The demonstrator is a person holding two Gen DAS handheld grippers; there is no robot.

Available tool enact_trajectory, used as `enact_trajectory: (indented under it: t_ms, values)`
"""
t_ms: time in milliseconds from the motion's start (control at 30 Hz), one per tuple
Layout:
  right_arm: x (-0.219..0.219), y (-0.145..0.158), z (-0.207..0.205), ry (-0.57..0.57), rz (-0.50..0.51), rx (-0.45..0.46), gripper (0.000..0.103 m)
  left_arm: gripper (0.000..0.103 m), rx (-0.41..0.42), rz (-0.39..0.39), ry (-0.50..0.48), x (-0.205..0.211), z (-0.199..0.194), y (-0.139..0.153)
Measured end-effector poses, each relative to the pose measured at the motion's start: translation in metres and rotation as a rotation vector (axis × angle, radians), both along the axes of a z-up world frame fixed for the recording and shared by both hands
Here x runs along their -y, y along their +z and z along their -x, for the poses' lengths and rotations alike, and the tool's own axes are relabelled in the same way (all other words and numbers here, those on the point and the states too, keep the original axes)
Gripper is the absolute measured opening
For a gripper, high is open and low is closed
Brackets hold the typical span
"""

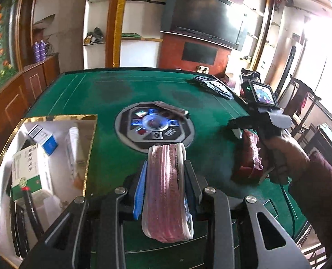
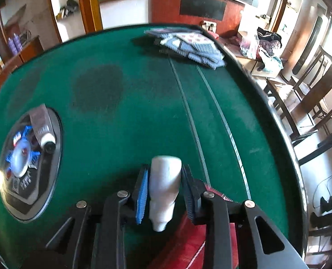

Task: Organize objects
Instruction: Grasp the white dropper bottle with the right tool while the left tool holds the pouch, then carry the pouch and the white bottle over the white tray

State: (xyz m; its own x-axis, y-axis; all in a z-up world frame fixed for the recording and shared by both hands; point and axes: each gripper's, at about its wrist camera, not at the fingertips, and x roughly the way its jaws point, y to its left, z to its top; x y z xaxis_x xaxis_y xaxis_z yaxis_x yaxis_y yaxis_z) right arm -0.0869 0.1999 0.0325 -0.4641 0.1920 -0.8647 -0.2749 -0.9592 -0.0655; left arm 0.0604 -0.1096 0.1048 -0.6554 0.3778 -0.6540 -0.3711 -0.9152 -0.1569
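A: Left gripper (image 1: 163, 179)?
B: Clamped on a pink pouch (image 1: 166, 192), held between its jaws above the green table (image 1: 80, 98).
A: Right gripper (image 2: 164, 190)?
B: Closed around a white bottle (image 2: 163, 186), upright between the pads.

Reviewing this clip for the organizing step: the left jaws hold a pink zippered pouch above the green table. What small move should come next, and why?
Probably carry the left gripper leftward over the gold-rimmed box. Its jaws already pinch the pink zippered pouch clear of the table, and that box, already holding medicine cartons, lies just to the left. The right gripper, holding a white bottle, could follow.
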Motion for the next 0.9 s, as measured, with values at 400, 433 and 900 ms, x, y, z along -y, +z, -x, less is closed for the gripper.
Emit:
enact_trajectory:
  t_ms: [400,433,900]
  values:
    - [0.028,0.018,-0.041,0.056,0.01,-0.053,0.028,0.03,-0.025,-0.012,0.069,0.032,-0.023,0.002]
    - [0.032,0.02,-0.046,0.067,0.015,-0.06,0.028,0.03,-0.026,-0.014,0.074,0.035,-0.026,0.003]
    - [0.114,0.064,-0.116,0.285,0.193,-0.141,0.028,0.03,-0.083,-0.021,0.215,0.101,-0.069,0.022]
